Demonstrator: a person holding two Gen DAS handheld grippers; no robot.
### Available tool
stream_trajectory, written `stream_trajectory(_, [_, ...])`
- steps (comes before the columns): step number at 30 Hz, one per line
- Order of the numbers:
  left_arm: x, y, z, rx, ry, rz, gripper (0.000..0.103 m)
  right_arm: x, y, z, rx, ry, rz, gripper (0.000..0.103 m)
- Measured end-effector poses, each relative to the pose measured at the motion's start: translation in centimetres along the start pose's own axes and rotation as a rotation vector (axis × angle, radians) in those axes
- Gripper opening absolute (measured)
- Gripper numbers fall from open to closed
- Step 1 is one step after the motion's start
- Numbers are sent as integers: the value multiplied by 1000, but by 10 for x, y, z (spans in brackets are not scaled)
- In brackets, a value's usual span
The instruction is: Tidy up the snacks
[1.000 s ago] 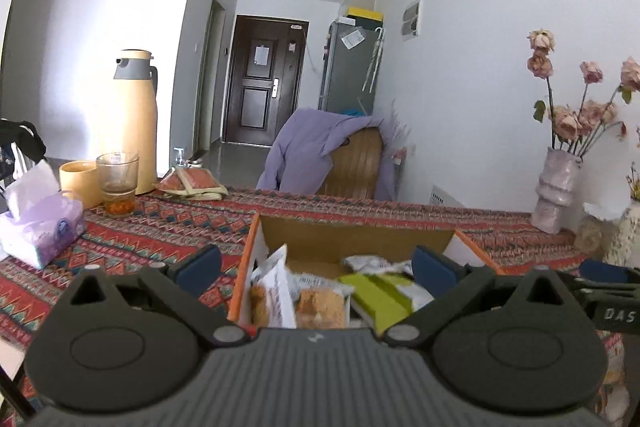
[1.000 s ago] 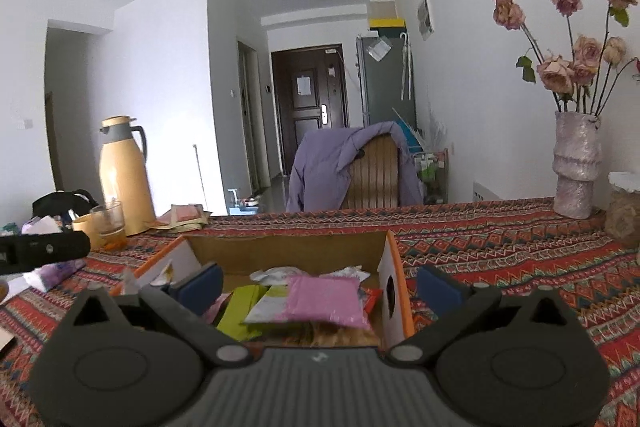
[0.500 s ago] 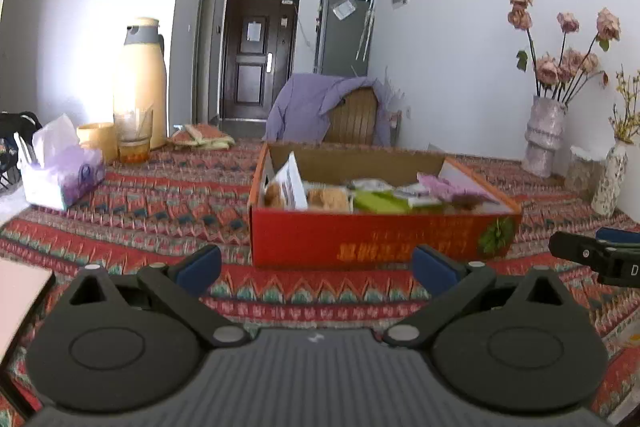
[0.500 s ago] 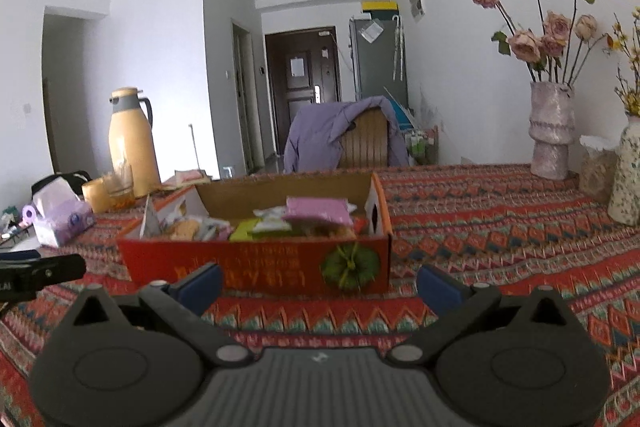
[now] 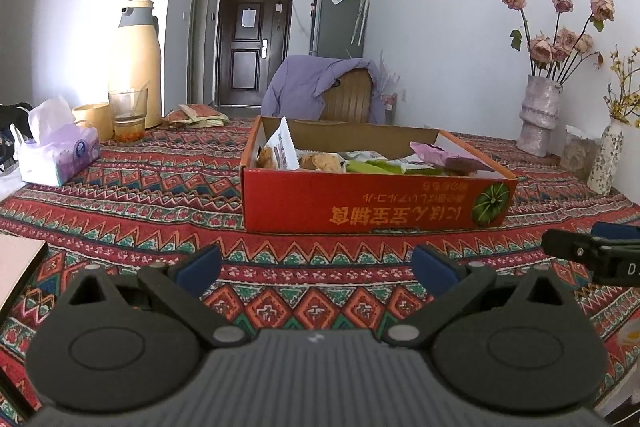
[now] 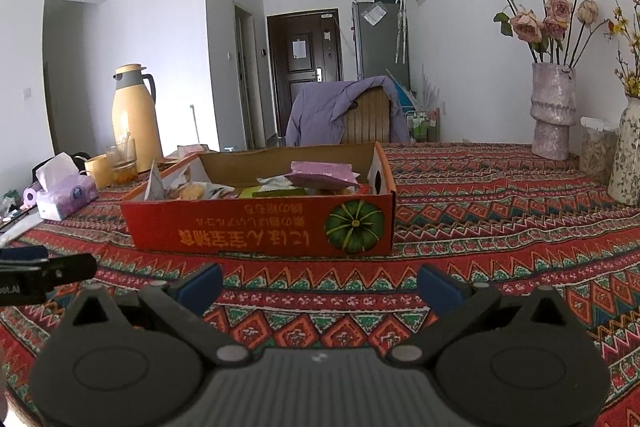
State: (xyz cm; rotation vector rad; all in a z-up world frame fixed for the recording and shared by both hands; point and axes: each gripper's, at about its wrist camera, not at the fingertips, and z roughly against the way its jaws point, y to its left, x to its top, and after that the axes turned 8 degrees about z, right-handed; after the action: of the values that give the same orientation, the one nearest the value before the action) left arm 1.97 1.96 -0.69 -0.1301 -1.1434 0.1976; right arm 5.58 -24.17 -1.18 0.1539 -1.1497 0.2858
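Two grippers: both sit low over the near part of the patterned tablecloth (image 5: 132, 187), each with nothing between its fingers.
Far left: a tissue box (image 5: 60, 157) stands on the cloth, with a yellow cup (image 5: 94, 119), a glass (image 5: 128, 115) and a tall yellow thermos jug (image 5: 136, 63) behind it.
Left gripper (image 5: 316, 267): fingers spread wide apart, blue pads empty, well short of the box.
Snack box (image 5: 372, 199): red cardboard, open at the top, standing on the cloth in the middle of the table, its printed text upside down and a green pumpkin picture at its right end.
Snacks: all visible packets lie inside the box; a white packet (image 5: 282, 147) stands upright at the left end, biscuits (image 5: 320, 161) lie beside it, green packets (image 5: 372, 167) sit in the middle, and a purple packet (image 5: 436, 153) rests on top toward the right.
Right gripper (image 6: 318, 281): fingers spread wide, holding nothing, near the box's front wall but apart from it.
Far middle: a chair (image 6: 366, 119) draped with a purple jacket (image 6: 324, 111) stands behind the table.
Far right: a grey vase (image 6: 554, 115) of dried roses and a flowered vase (image 6: 628, 155) stand by the wall.
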Motion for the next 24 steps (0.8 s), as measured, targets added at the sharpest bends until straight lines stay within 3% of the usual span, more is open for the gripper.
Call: stream_trajectory(24, [-1,-8,-2,-9,6,-19,103,-4,0,-6,9,18,-3,103])
